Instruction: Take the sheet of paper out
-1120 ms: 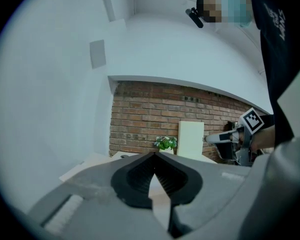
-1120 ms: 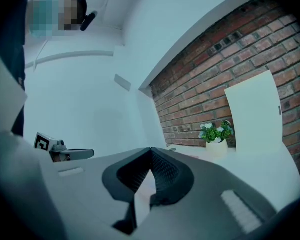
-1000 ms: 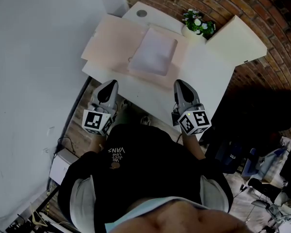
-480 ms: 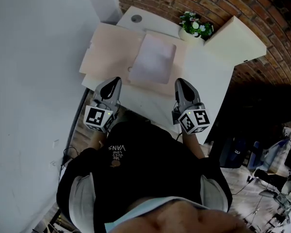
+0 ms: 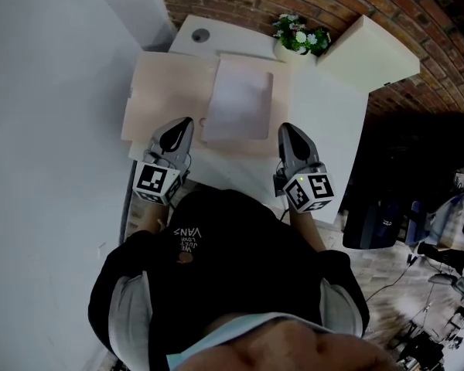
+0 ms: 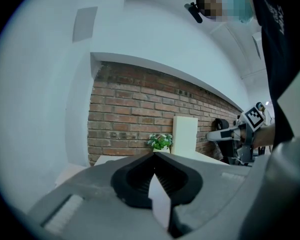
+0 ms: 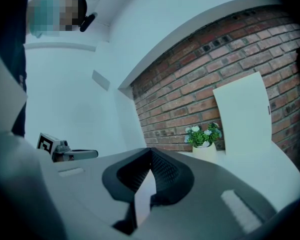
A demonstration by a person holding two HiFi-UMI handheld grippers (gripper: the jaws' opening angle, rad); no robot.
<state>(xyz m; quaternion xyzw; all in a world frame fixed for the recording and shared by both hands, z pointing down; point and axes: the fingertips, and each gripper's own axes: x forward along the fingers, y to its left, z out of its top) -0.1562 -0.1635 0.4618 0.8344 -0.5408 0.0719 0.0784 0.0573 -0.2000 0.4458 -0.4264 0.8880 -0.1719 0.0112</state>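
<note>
Holds left gripper [image 5: 184, 124] and right gripper [image 5: 285, 129] clenched, empty, at near edge of surface [image 5: 326, 118], flanking sheet of paper [image 5: 239, 107] on beige folder [image 5: 164, 91].

You wear a black T-shirt [image 5: 240, 273] with small white lettering [image 5: 187, 239] on the chest and pale grey sleeves [image 5: 131, 319]. Left tool [image 5: 185, 122] and right tool [image 5: 284, 130]: grey tapered shells, black ribbed pads [image 6: 135, 179], and a black-and-white marker cube [image 5: 156, 182] on each.

Sheet of paper [image 5: 240, 108] on tan folder [image 5: 166, 91], potted plant [image 5: 300, 37] behind
</note>
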